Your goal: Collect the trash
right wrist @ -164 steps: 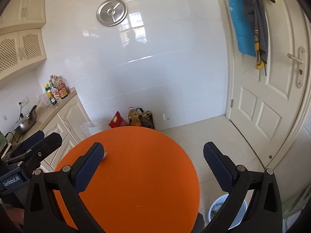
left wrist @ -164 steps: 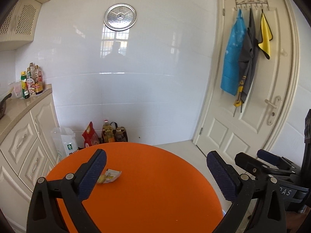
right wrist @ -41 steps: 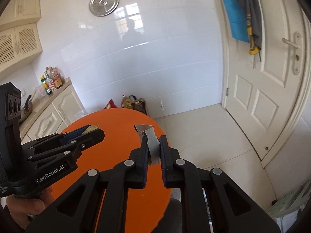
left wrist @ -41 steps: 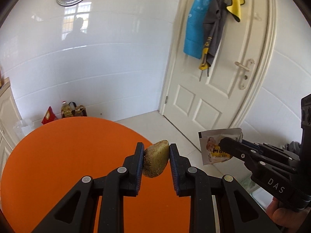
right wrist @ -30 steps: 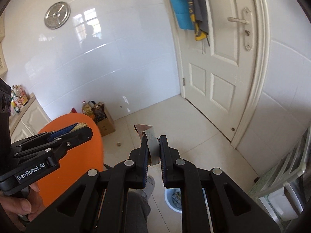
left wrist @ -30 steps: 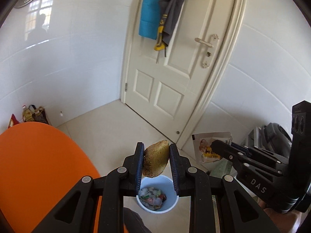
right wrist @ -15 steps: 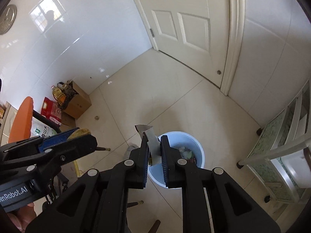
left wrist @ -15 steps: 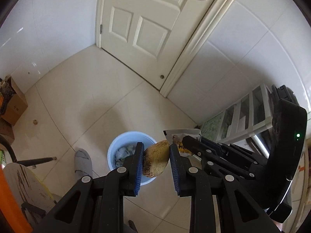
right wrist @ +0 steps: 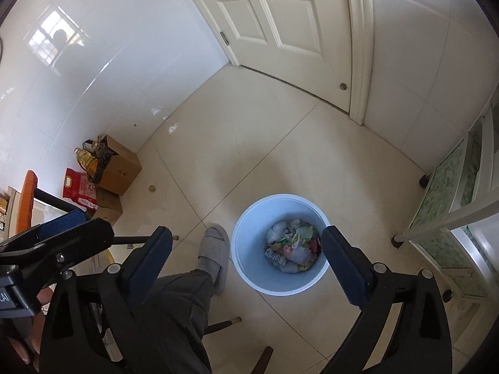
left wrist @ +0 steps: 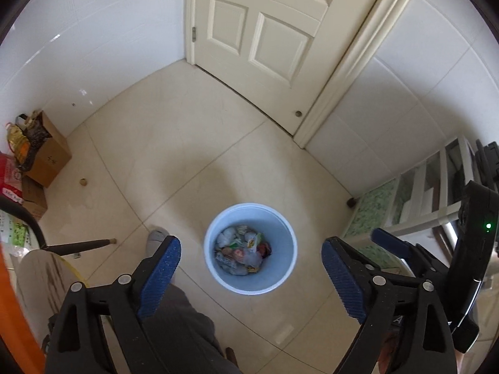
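One round, pale blue plastic bin (left wrist: 250,248) sits on the cream tiled floor (left wrist: 193,143), and it is full of crumpled wrappers and bags (left wrist: 241,251). That is where the trash is now.

You are holding both tools right over it. Your left gripper (left wrist: 251,275) has its blue-padded fingers (left wrist: 160,275) opening wide, and nothing is between them. Your right gripper (right wrist: 246,263) is opening wide too, with its dark fingers (right wrist: 346,263) also bare. From the left camera the bin sits in the gap between the fingers. From the right camera it sits a bit to the right side of the gap, partly behind the right finger.

To do this step well, keep both tools above the bin's mouth until the fingers are all the way open, so nothing lands on the floor. Look inside and check that each piece fell in. Then lift straight up so you do not bump the rim.

Your grey trouser leg (right wrist: 177,299) and grey slipper (right wrist: 214,251) are just beside the bin, so mind your foot. Brown cardboard boxes (right wrist: 117,171) stand by the white tiled wall (right wrist: 103,71), well apart from the bin, and a white panelled door (left wrist: 265,31) is shut behind it. At the left edge you can see a bit of the orange round surface (left wrist: 12,311).
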The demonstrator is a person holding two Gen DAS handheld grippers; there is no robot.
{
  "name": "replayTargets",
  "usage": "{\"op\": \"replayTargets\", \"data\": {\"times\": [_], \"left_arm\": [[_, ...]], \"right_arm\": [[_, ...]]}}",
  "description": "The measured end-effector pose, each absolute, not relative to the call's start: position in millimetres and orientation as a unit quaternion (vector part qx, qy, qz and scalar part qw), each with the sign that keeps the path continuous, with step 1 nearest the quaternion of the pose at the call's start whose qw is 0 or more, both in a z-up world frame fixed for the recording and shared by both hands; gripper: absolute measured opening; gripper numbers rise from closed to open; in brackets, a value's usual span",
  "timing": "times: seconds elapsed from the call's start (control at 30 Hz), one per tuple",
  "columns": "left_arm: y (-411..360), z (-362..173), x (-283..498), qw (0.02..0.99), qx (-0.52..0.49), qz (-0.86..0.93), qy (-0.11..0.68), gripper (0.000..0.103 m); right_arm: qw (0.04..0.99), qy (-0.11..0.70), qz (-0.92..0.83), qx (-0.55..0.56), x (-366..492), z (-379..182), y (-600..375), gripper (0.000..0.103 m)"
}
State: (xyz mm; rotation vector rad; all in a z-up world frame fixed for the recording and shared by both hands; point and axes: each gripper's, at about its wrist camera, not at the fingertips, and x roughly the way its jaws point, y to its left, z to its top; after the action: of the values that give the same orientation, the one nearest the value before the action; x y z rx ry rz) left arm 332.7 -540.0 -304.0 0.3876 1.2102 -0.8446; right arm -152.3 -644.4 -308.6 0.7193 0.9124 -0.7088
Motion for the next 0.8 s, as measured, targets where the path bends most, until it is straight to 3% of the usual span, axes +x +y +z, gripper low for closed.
{"op": "replayTargets", "data": {"times": [0.37,0.8], "left_arm": [[-510.9,-249.2,252.0,0.779,0.176,-0.365,0.479,0.090],[-357.8,-154.1,184.9,0.850,0.113,-0.342,0.384,0.096]], "right_arm": [[0.800,0.369,-0.349,0.320,-161.9,-248.8,-615.5,0.103],[0.859,0.301,-0.319,0.265,-160.3,-141.3,-537.1,0.103]]}}
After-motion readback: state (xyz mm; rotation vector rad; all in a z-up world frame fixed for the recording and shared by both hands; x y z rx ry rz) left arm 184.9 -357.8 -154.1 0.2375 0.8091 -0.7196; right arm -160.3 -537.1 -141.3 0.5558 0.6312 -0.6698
